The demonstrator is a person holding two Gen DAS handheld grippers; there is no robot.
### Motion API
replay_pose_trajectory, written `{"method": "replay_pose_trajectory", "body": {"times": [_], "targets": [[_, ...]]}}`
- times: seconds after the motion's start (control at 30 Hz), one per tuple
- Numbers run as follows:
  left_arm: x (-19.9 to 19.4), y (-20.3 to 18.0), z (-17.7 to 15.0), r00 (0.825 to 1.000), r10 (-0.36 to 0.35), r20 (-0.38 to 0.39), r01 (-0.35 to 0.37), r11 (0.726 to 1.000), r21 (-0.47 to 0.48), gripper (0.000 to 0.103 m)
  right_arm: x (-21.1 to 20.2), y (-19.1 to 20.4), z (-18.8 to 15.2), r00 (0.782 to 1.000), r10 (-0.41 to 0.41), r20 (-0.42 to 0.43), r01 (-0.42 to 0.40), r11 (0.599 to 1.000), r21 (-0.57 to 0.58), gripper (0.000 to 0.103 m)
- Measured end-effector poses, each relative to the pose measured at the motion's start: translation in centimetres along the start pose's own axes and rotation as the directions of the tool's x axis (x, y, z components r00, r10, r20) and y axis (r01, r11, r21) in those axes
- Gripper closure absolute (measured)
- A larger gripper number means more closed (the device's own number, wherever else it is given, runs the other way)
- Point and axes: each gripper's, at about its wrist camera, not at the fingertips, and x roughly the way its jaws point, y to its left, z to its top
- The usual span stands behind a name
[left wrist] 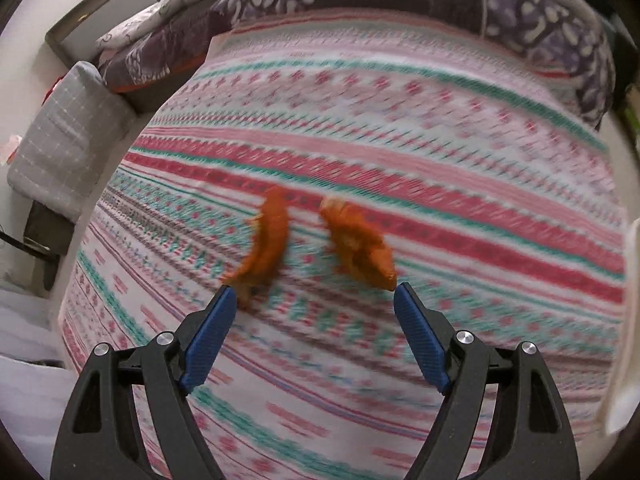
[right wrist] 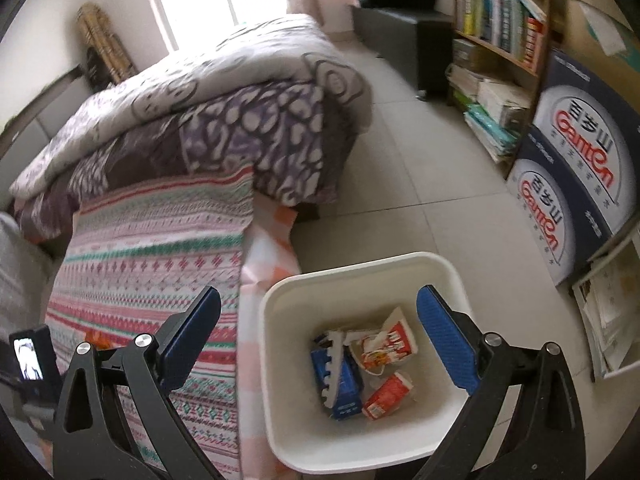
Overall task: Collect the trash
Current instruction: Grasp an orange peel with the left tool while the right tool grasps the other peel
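Observation:
Two orange peel pieces lie on the striped bedspread [left wrist: 400,128] in the left wrist view: a long curved one [left wrist: 268,240] and a wider one [left wrist: 360,242]. My left gripper [left wrist: 314,294] is open and empty, its blue fingertips just short of both pieces. My right gripper [right wrist: 320,296] is open and empty above a white trash bin [right wrist: 280,360] on the floor beside the bed. The bin holds a blue carton [right wrist: 340,376] and red and white wrappers [right wrist: 390,344]. A bit of orange peel [right wrist: 96,338] shows at the bed's near left.
A folded purple and white quilt [right wrist: 224,108] lies at the bed's far end. A grey pillow [left wrist: 68,136] sits left of the bedspread. A bookshelf [right wrist: 500,28], stacked blue boxes [right wrist: 576,168] and papers [right wrist: 608,308] stand on the tiled floor [right wrist: 412,152] at right.

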Motion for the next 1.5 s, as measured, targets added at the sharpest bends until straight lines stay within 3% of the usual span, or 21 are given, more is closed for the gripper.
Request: {"method": "replay_pose_trajectory", "body": {"times": [0.07, 0.17, 0.3, 0.4, 0.53, 0.57, 0.87, 1.23, 1.37, 1.43, 1.47, 1.5], "targets": [[0.6, 0.8, 0.1, 1.000, 0.010, -0.003, -0.010, 1.000, 0.030, 0.024, 0.4, 1.6, -0.3, 1.000, 0.007, -0.013, -0.007, 0.999, -0.035, 0.009], [1.7, 2.3, 0.2, 0.997, -0.071, -0.035, 0.072, 0.997, 0.028, 0.024, 1.0, 3.9, -0.7, 1.000, 0.014, -0.023, -0.016, 0.996, -0.083, 0.009], [2.9, 4.1, 0.6, 0.993, -0.114, -0.008, 0.114, 0.992, 0.045, 0.028, 2.1, 7.2, -1.5, 0.998, 0.030, -0.050, -0.037, 0.989, -0.140, 0.009], [3.4, 5.5, 0.7, 0.977, -0.213, 0.012, 0.212, 0.977, 0.034, 0.040, 3.2, 10.1, -2.4, 0.996, 0.045, -0.075, -0.059, 0.978, -0.198, 0.009], [3.9, 6.8, 0.7, 0.965, -0.262, 0.029, 0.261, 0.965, 0.036, 0.078, 4.5, 14.1, -3.8, 0.993, 0.057, -0.104, -0.084, 0.955, -0.283, 0.009], [3.9, 7.1, 0.6, 0.964, -0.266, 0.033, 0.265, 0.964, 0.032, 0.081, 4.7, 14.9, -4.0, 0.992, 0.062, -0.111, -0.093, 0.950, -0.299, 0.009], [3.7, 12.5, -1.0, 0.966, -0.252, 0.057, 0.257, 0.961, -0.104, 0.082, 7.7, 23.3, -7.8, 0.969, 0.138, -0.206, -0.208, 0.903, -0.377, 0.009], [1.6, 17.8, -3.6, 0.967, -0.225, 0.116, 0.247, 0.942, -0.227, 0.082, 10.5, 30.3, -10.7, 0.962, 0.167, -0.214, -0.242, 0.885, -0.398, 0.014], [1.2, 19.1, -3.9, 0.966, -0.222, 0.130, 0.248, 0.936, -0.249, 0.082, 12.1, 31.1, -11.4, 0.958, 0.150, -0.244, -0.236, 0.896, -0.376, 0.030], [1.0, 19.5, -4.0, 0.967, -0.217, 0.136, 0.246, 0.935, -0.256, 0.082, 12.2, 31.4, -11.7, 0.969, 0.125, -0.213, -0.204, 0.893, -0.402, 0.041], [0.9, 19.7, -4.1, 0.967, -0.212, 0.139, 0.243, 0.934, -0.263, 0.082, 12.2, 31.6, -11.8, 0.971, 0.119, -0.206, -0.197, 0.887, -0.418, 0.056], [0.8, 19.9, -4.2, 0.968, -0.206, 0.143, 0.239, 0.932, -0.272, 0.082, 12.0, 31.8, -11.9, 0.974, 0.113, -0.198, -0.190, 0.883, -0.430, 0.077]]}}
